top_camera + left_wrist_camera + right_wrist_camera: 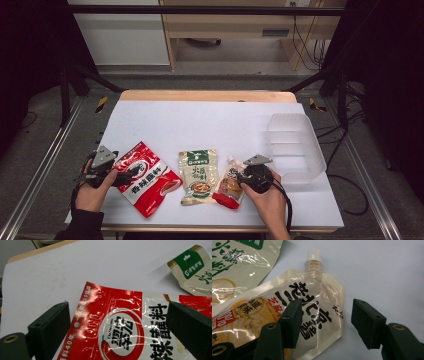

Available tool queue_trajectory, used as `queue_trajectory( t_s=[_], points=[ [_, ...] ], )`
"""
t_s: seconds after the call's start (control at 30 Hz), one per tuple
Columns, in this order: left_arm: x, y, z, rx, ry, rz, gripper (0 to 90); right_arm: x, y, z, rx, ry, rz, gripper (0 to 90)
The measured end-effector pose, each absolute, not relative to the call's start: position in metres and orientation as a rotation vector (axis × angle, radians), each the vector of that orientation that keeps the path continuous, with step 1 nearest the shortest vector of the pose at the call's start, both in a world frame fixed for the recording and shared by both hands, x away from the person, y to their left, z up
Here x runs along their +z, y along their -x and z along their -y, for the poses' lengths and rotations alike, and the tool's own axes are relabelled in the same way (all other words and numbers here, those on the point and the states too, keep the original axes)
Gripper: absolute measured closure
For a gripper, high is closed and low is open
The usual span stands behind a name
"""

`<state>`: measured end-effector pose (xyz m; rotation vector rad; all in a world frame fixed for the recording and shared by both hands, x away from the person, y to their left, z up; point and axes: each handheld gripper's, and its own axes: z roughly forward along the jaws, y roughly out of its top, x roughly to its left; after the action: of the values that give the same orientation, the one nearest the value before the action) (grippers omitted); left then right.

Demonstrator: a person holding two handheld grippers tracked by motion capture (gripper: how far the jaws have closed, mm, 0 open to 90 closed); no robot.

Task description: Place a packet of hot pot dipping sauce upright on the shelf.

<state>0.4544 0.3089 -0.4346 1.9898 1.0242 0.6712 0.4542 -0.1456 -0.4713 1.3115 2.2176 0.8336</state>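
Note:
A red sauce packet [146,180] lies flat at the front left of the white table cover [200,122]. My left gripper [127,175] is at the packet's left end. In the left gripper view, the left gripper [120,327] is open wide and the red packet [117,322] spreads under and between the jaws. A beige spouted pouch [229,185] lies at the front right. My right gripper [240,176] is open over its right edge. In the right gripper view, the right gripper [327,320] has one jaw over the pouch [312,302] and the other beside it.
A beige packet with a green top [198,175] lies between the red packet and the pouch, its corner also in the left gripper view [195,270]. A clear plastic bin [296,146] stands at the table's right edge. Behind the table are wooden furniture and cables.

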Motion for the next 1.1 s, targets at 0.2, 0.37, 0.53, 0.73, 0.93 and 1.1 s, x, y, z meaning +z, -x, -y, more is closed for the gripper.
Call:
queue_trajectory(
  t_s=[0.2, 0.37, 0.53, 0.73, 0.93, 1.1],
  points=[
    [-0.434, -0.454, -0.308, 0.666, -1.997, -1.014, 5.8, -0.475, -0.456, 0.146, 0.846, -1.334, -2.222, 44.3],
    [-0.434, -0.454, -0.307, 0.662, -1.995, -1.011, 5.9, -0.476, -0.454, 0.147, 0.879, -1.363, -2.231, 54.6],
    [-0.434, -0.455, -0.307, 0.66, -1.992, -1.012, 5.9, -0.474, -0.452, 0.147, 0.848, -1.315, -2.245, 75.2],
    [-0.434, -0.455, -0.306, 0.661, -1.997, -1.009, 6.0, -0.474, -0.451, 0.147, 0.851, -1.279, -2.256, 85.9],
    [-0.432, -0.454, -0.303, 0.658, -1.995, -0.996, 6.3, -0.469, -0.446, 0.146, 0.854, -1.215, -2.245, 88.6],
    [-0.432, -0.453, -0.302, 0.654, -1.999, -0.984, 6.3, -0.456, -0.44, 0.145, 0.881, -1.157, -2.2, 89.2]
  ],
)
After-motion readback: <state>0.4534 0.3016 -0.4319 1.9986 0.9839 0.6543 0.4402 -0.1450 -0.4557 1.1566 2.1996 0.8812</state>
